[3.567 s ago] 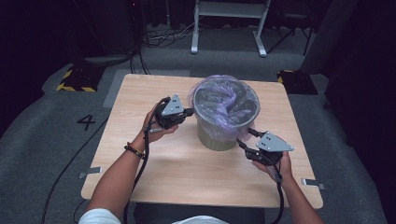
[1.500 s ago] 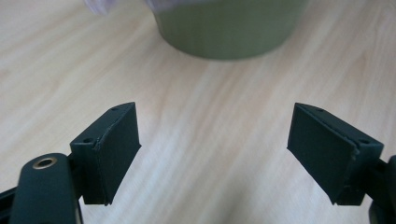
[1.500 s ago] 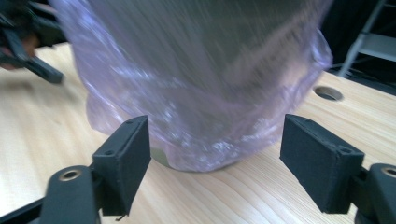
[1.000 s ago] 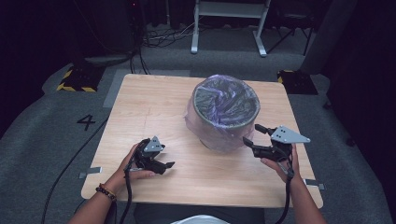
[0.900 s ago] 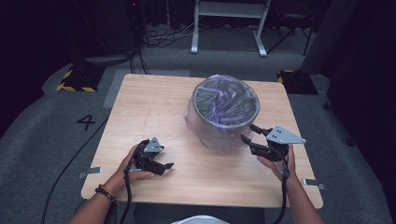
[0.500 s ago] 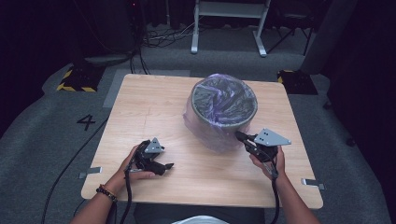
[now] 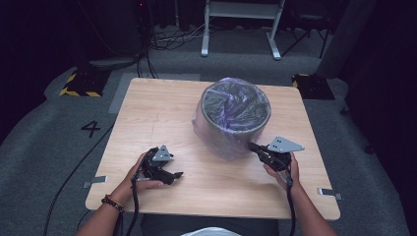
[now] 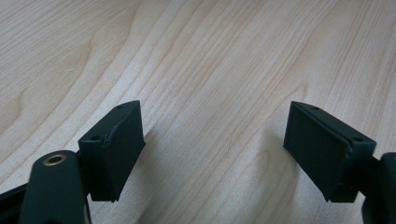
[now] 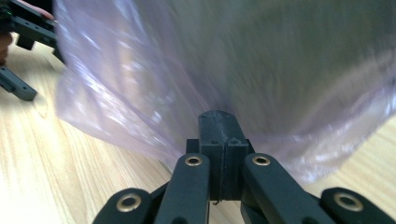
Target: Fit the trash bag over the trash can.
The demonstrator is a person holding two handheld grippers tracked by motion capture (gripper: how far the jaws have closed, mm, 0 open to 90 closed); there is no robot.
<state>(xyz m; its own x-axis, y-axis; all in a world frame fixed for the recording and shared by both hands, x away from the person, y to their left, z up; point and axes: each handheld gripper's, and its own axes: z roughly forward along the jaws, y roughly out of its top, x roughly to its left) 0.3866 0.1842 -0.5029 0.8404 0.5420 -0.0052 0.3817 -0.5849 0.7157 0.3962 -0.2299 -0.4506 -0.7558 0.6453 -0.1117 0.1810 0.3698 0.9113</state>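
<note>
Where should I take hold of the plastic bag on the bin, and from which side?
Grip the loose skirt of the plastic bag low on the bin, coming level from the person's right side: there the film hangs slack off the wall, so flat jaws can pinch it.

One legible marking: numeral "4" (image 7: 91, 129), dark on the grey floor (image 7: 44, 147), left of the wooden table (image 7: 147, 113). No other readable text, label or brand on table, equipment or surroundings.

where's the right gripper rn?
High view: right gripper sits right of centre on the table, jaws shut at the lower edge of the bagged bin.
</note>
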